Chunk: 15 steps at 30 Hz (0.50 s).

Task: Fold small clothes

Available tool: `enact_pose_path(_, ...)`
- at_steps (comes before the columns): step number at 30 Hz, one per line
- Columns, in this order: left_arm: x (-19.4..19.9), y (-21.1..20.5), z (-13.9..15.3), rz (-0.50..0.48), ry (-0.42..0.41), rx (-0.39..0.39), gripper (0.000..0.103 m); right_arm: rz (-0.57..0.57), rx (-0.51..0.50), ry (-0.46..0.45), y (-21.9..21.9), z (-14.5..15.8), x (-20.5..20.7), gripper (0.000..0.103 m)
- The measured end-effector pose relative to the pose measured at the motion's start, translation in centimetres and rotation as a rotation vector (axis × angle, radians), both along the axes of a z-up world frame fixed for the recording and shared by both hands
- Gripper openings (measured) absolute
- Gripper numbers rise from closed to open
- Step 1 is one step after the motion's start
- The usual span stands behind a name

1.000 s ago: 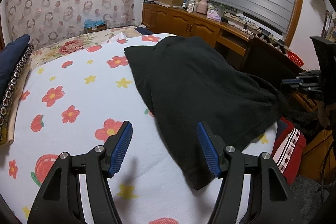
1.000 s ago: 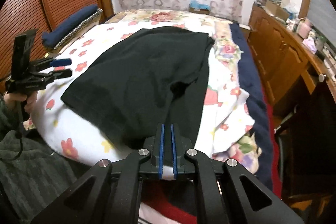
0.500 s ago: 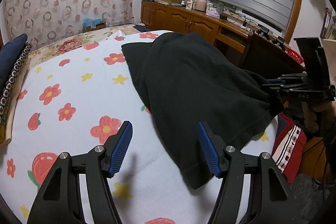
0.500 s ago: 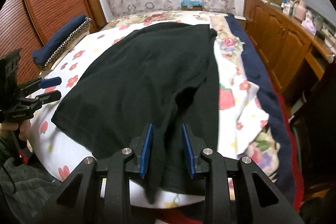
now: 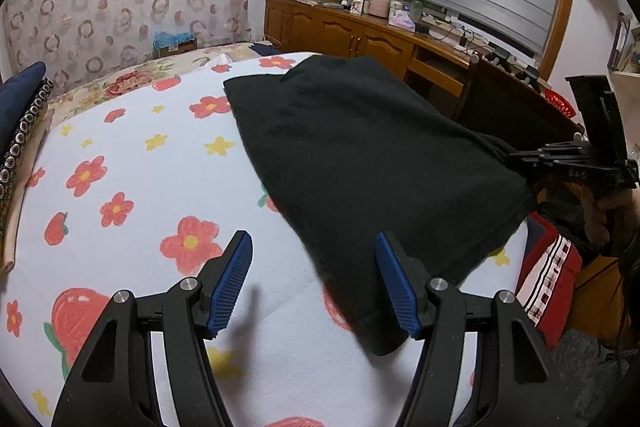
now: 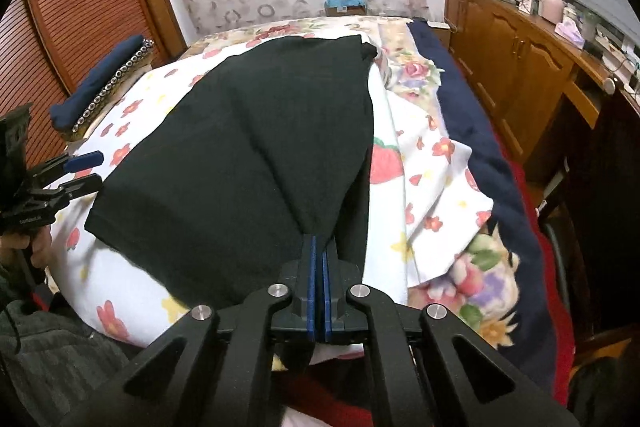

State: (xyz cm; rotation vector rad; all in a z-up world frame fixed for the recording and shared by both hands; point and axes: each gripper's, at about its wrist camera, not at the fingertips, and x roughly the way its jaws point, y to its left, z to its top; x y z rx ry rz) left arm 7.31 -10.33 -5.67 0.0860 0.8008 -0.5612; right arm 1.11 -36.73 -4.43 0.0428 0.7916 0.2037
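A black garment (image 5: 360,163) lies spread on the white floral bedsheet (image 5: 132,187); it also shows in the right wrist view (image 6: 256,155). My left gripper (image 5: 314,283) is open and empty, just above the sheet beside the garment's near edge; it also shows at the left of the right wrist view (image 6: 82,169). My right gripper (image 6: 319,259) is shut on the garment's corner, and cloth pulls into a taut ridge toward it. It also shows in the left wrist view (image 5: 520,157) at the garment's right corner.
A navy pillow with metal studs (image 6: 108,83) lies at the bed's left. A wooden cabinet (image 6: 520,59) with clutter runs along the right. A floral quilt and navy blanket (image 6: 472,131) hang off the bed's right side. A red striped cloth (image 5: 552,275) lies below.
My right gripper opened over the garment's corner, then closed on it and lifted the cloth into a ridge. The left gripper stayed open and shifted slightly.
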Motion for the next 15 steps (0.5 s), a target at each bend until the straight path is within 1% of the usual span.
enact_pose_path(2, 0.0, -0.1, -0.3, -0.001, 0.009, 0.005, 0.065, 0.001, 0.003, -0.011, 0.3, 0.4, -0.1, 0.002)
enact_pose_path(4, 0.1, -0.2, -0.4, -0.003, 0.013, 0.004, 0.065, 0.007, -0.013, -0.018, 0.5, 0.4, 0.1, 0.004)
enact_pose_path(5, 0.1, -0.2, -0.4, -0.003, 0.017, 0.001, 0.065, 0.006, -0.029, -0.022, 0.6, 0.4, 0.1, 0.008)
enact_pose_path(6, 0.1, -0.2, -0.5, -0.002, 0.021, -0.001, 0.065, -0.001, -0.043, -0.019, 0.6, 0.2, 0.1, 0.017)
enact_pose_path(7, 0.2, -0.3, -0.5, -0.003, 0.026, -0.002, 0.065, -0.005, -0.052, -0.018, 0.5, 0.1, 0.3, 0.022)
enact_pose_path(8, 0.2, -0.3, -0.6, -0.004, 0.028, -0.002, 0.065, -0.011, -0.06, -0.017, 0.5, 0.0, 0.4, 0.03)
enact_pose_path(11, 0.1, -0.5, -0.7, -0.008, 0.03, 0.003, 0.065, -0.019, -0.066, -0.008, 0.4, -0.5, 0.7, 0.033)
enact_pose_path(15, 0.0, -0.6, -0.7, -0.012, 0.03, 0.005, 0.065, -0.017, -0.041, 0.02, 0.1, -1.1, 1.2, 0.041)
